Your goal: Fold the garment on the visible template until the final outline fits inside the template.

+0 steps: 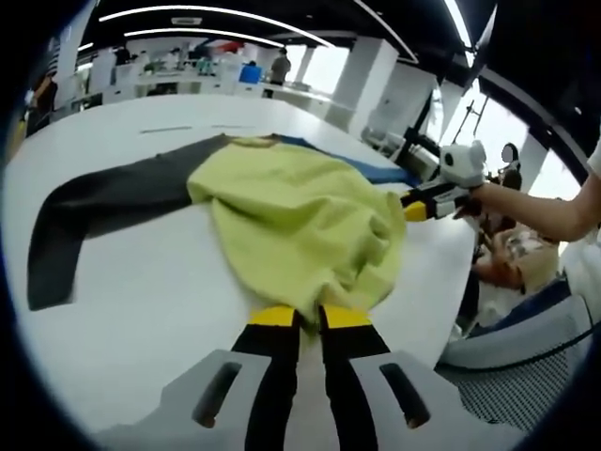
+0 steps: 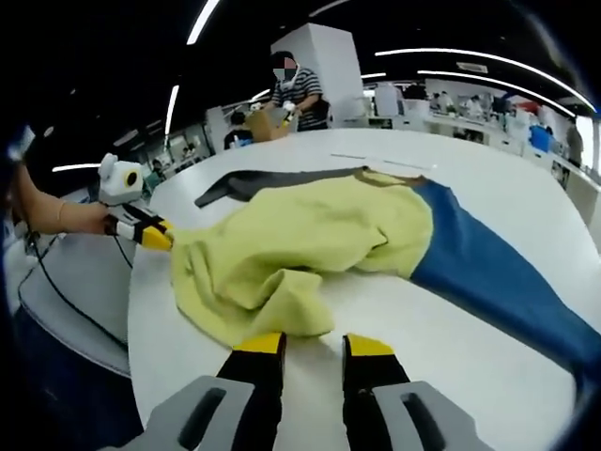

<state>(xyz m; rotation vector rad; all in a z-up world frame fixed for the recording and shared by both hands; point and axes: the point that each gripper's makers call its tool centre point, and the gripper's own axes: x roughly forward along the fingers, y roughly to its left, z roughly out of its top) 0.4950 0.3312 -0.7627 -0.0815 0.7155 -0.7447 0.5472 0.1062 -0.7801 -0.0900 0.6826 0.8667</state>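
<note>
One garment [image 1: 282, 211] on the white table [image 1: 141, 310]: yellow-green body bunched into a wrinkled heap in the middle, one dark grey sleeve [image 1: 103, 202] laid flat out to one side, one blue sleeve [image 2: 498, 272] flat out to the other. Small brownish patch at the collar. Body fabric is folded over on itself, thick rolled edges, not flat.

Left gripper view: left claw [image 1: 310, 318] at the near hem of the yellow heap, yellow-tipped jaws nearly together with cloth bunched right at the tips; looks clamped on the hem, contact partly hidden by fabric. Right claw [image 1: 418, 207] comes in from the right, a hand [image 1: 484, 197] holding it, tips at the far edge of the yellow cloth; can't tell its jaw gap from here.

Right gripper view: right claw [image 2: 313, 346] jaws apart, bare table between them, yellow edge just beyond the tips, nothing gripped. Left claw [image 2: 155, 237] at the left, tip buried in the yellow fabric edge.

Count: one garment, two sleeves, two claws, one table.
</note>
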